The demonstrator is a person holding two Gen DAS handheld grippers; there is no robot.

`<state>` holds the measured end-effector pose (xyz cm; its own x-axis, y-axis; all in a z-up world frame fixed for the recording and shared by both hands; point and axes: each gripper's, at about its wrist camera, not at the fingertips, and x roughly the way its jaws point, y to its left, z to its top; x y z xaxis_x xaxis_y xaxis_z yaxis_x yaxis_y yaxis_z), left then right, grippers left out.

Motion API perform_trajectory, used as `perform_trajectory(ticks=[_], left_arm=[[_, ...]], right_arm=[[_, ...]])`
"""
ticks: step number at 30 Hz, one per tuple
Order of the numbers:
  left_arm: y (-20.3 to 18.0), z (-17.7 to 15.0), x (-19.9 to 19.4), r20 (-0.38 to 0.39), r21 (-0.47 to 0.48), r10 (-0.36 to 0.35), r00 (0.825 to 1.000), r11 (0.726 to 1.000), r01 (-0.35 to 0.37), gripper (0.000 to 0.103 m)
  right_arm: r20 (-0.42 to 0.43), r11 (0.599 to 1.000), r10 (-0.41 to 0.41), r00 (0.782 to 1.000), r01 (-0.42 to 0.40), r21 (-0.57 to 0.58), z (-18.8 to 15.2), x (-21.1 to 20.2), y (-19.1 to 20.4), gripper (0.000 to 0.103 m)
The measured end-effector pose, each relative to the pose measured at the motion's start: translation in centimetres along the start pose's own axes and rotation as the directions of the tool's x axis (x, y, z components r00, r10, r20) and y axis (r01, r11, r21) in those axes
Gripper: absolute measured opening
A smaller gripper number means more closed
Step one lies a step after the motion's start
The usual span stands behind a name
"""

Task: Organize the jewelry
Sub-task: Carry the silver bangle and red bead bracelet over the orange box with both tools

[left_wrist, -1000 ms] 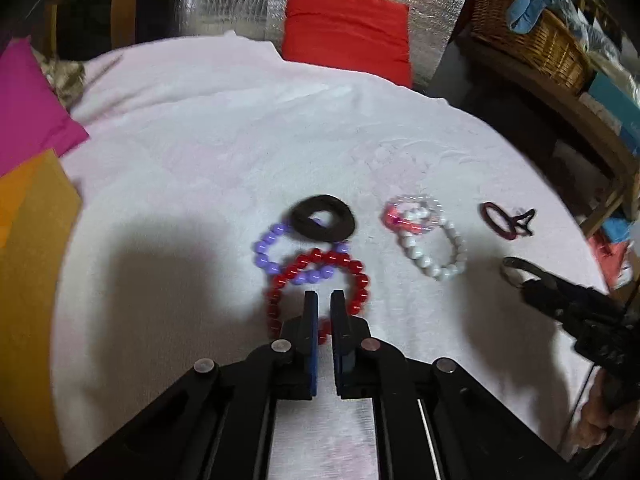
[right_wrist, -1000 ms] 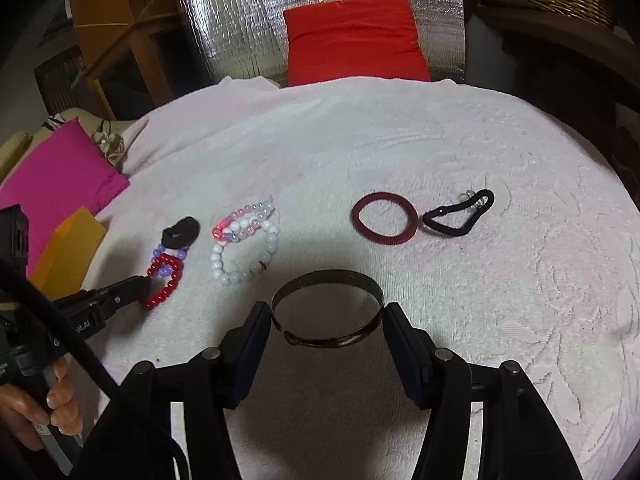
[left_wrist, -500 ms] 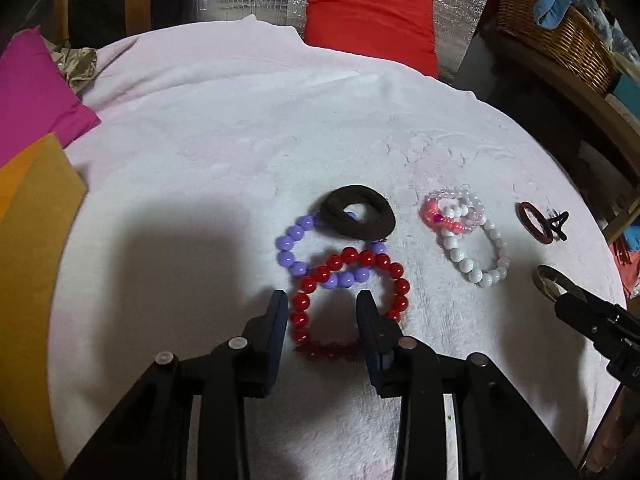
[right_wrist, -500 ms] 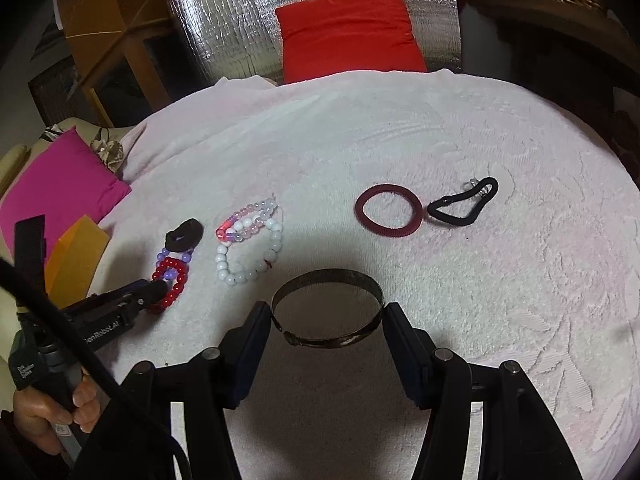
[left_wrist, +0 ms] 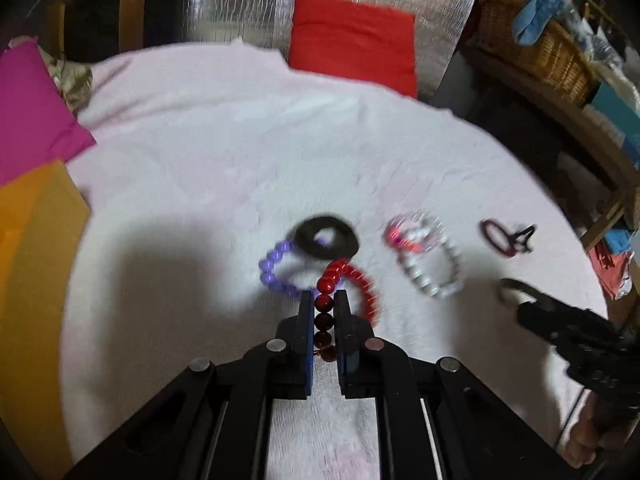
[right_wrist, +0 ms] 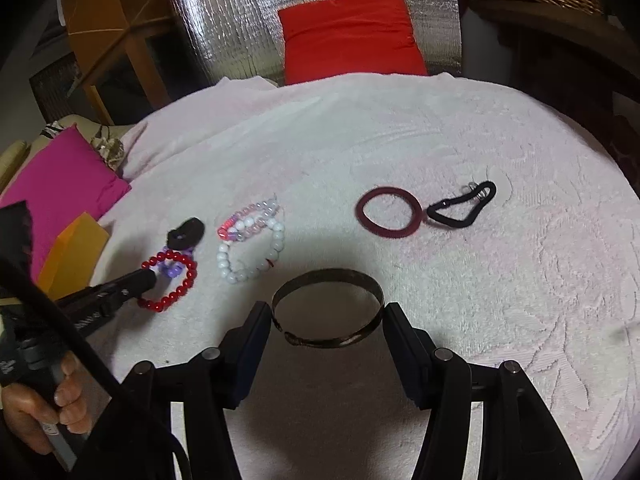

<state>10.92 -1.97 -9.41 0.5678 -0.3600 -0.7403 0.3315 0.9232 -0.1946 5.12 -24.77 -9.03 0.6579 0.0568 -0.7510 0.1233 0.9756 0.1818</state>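
A pale pink cover spreads over the whole surface, with a red cushion at its far edge. The right gripper is spread wide, its fingers at either side of a dark metal bangle; whether they touch it I cannot tell. The left gripper is pinched on a red bead bracelet, which overlaps a purple bead bracelet under a black scrunchie. Nearby lies a white bead bracelet; farther right lie a maroon hair tie and a black hair tie.

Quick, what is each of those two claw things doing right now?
Left gripper: closed on the red bead bracelet.
Right gripper: open, fingers on either side of the dark metal bangle.
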Motion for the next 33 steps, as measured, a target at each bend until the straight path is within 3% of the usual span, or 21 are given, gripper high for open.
perform_trajectory(ticks=[13,14,15,16,22,27,29,30,31,33], left_arm=[[1.1,-2.2,-10.5,0.125,-0.021,0.037,0.991,0.999,-0.035,0.009],[1.4,-2.3,-11.3,0.135,-0.034,0.056,0.989,0.998,-0.052,0.009],[1.7,-2.5,-11.9,0.141,-0.041,0.064,0.988,0.997,-0.059,0.009],[2.1,-2.6,-12.5,0.149,-0.055,0.072,0.986,0.996,-0.065,0.009],[4.6,-4.0,-15.8,0.219,-0.12,0.14,0.966,0.986,-0.116,0.009],[5.8,-4.7,-14.7,0.19,-0.105,0.13,0.973,0.988,-0.112,0.009],[6.1,-4.8,-14.0,0.171,-0.112,0.124,0.978,0.988,-0.106,0.009],[6.2,-4.7,-13.7,0.164,-0.114,0.119,0.979,0.988,-0.101,0.009],[6.0,-4.7,-13.6,0.161,-0.11,0.117,0.98,0.989,-0.1,0.009],[5.6,-4.7,-13.4,0.159,-0.099,0.113,0.981,0.99,-0.098,0.009]], right_arm=[[0.074,0.991,0.124,0.99,-0.12,-0.057,-0.7,-2.4,5.3,0.061],[0.073,0.989,0.136,0.988,-0.132,-0.062,-0.9,-2.5,5.9,0.058],[0.074,0.988,0.147,0.986,-0.142,-0.065,-1.1,-2.6,6.2,0.041],[0.063,0.984,0.163,0.985,-0.158,-0.076,-1.3,-2.6,7.0,0.038],[0.062,0.982,0.163,0.985,-0.156,-0.109,-2.0,-2.3,9.5,0.036],[0.093,0.99,0.134,0.987,-0.128,-0.065,-1.5,-2.9,6.8,0.036],[0.048,0.991,0.136,0.99,-0.134,-0.029,-1.5,-2.2,5.8,0.045],[0.026,0.99,0.141,0.99,-0.141,-0.009,-1.5,-1.7,5.6,0.069],[0.017,0.99,0.139,0.99,-0.139,0.001,-1.5,-1.3,5.5,0.084],[0.007,0.991,0.134,0.991,-0.134,-0.027,-1.6,-0.3,6.7,0.085]])
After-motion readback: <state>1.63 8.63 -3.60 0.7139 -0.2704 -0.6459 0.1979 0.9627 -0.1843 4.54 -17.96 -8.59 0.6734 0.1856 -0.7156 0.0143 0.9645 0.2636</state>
